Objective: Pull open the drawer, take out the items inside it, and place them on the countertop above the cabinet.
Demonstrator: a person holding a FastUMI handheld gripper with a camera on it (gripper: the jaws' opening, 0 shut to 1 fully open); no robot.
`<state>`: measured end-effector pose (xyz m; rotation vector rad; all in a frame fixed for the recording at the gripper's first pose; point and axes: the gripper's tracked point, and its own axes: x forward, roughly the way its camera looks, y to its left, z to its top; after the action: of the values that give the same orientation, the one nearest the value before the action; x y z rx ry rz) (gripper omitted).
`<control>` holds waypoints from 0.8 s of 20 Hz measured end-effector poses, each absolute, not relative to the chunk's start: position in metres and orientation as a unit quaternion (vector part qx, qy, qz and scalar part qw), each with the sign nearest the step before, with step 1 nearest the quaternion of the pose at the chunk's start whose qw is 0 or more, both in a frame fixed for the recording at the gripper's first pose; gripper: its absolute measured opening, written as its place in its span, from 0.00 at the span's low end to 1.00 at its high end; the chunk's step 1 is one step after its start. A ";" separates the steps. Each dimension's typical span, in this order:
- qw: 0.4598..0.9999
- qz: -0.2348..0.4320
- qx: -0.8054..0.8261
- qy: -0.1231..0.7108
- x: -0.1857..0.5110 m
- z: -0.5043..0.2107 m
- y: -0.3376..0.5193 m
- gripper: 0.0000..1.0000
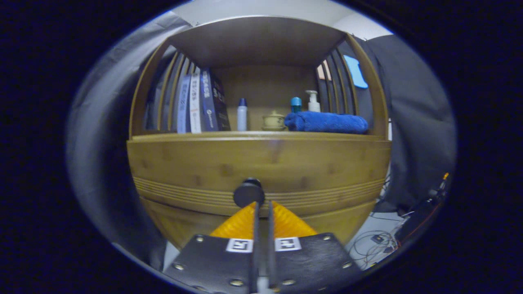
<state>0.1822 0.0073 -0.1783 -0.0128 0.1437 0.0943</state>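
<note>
The gripper has its fingers nearly together, only a thin slit between them, their tips at the dark round knob of the wooden drawer; a firm grasp cannot be confirmed. On the countertop above stand books with unreadable spines, bottles and a folded blue towel.

Matt wooden drawer, smooth dark knob, fluffy cloth towel.
</note>
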 end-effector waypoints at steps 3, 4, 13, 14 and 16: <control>0.997 0.033 -0.009 0.071 0.197 -0.170 0.004 0.56; 0.997 0.034 -0.010 0.074 0.200 -0.168 0.007 0.67; 0.993 0.042 -0.010 0.113 0.219 -0.182 0.015 0.31; 0.993 0.041 -0.011 0.106 0.206 -0.182 0.016 0.27; 0.993 0.047 -0.016 0.108 0.190 -0.179 0.017 0.23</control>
<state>0.1904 0.0174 -0.1793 -0.0326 0.2175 0.0951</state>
